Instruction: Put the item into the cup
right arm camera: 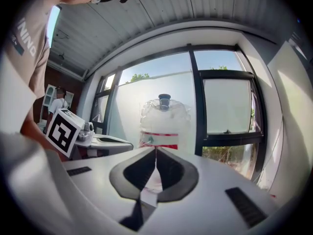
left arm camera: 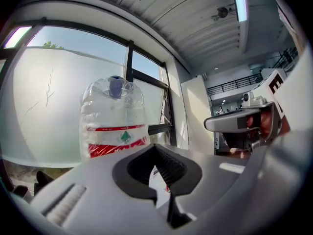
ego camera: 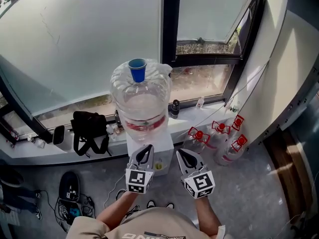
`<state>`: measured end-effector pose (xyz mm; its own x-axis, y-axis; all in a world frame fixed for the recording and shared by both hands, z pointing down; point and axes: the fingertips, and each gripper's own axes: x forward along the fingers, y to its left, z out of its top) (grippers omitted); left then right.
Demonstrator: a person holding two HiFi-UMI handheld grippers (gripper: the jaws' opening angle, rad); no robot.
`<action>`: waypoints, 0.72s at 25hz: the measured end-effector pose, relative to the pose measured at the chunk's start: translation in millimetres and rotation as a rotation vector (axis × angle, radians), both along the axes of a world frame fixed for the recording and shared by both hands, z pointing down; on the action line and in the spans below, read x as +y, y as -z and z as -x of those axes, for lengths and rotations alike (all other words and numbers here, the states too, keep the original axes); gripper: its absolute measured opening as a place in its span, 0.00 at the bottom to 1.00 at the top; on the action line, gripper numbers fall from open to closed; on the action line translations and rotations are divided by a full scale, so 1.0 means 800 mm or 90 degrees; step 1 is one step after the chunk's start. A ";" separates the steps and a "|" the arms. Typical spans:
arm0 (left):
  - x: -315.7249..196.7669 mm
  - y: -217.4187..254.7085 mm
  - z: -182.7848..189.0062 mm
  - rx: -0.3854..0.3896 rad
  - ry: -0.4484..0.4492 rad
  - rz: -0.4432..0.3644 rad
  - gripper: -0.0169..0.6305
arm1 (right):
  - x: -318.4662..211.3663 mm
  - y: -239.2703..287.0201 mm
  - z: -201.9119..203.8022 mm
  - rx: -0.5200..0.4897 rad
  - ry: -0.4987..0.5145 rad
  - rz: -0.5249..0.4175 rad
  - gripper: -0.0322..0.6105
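1 lg water jug (ego camera: 141,101); 1 blue cup (ego camera: 137,70); 1 blk bag (ego camera: 89,128); 1 shoe (ego camera: 70,185); 2 claws (ego camera: 144,152) (ego camera: 187,155).

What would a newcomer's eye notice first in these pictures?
A big clear water jug stands on a white dispenser before the window, with a blue cup upright on its top. In front of it, the left gripper and right gripper are held side by side, both shut and empty.

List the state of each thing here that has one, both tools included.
Left tool: shut, empty.
Right tool: shut, empty.
Blue cup: upright on top of the jug, mouth up, looks empty.
Water jug: standing on the white dispenser.
Red-handled bottles: standing on the floor by the wall.
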<state>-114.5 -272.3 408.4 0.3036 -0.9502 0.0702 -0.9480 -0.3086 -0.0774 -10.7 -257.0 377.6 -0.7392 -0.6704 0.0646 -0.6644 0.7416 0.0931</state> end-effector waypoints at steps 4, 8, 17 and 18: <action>0.007 0.015 0.008 0.005 0.004 -0.012 0.04 | 0.004 0.016 0.001 -0.013 -0.003 -0.016 0.07; 0.009 0.020 0.013 0.008 -0.001 -0.008 0.04 | 0.001 0.020 0.002 -0.014 -0.010 -0.025 0.07; 0.007 0.010 0.015 0.008 -0.012 0.008 0.04 | -0.009 0.011 -0.001 -0.016 -0.024 -0.014 0.07; 0.006 0.009 0.015 0.008 -0.013 0.011 0.04 | -0.009 0.010 0.000 -0.015 -0.023 -0.012 0.07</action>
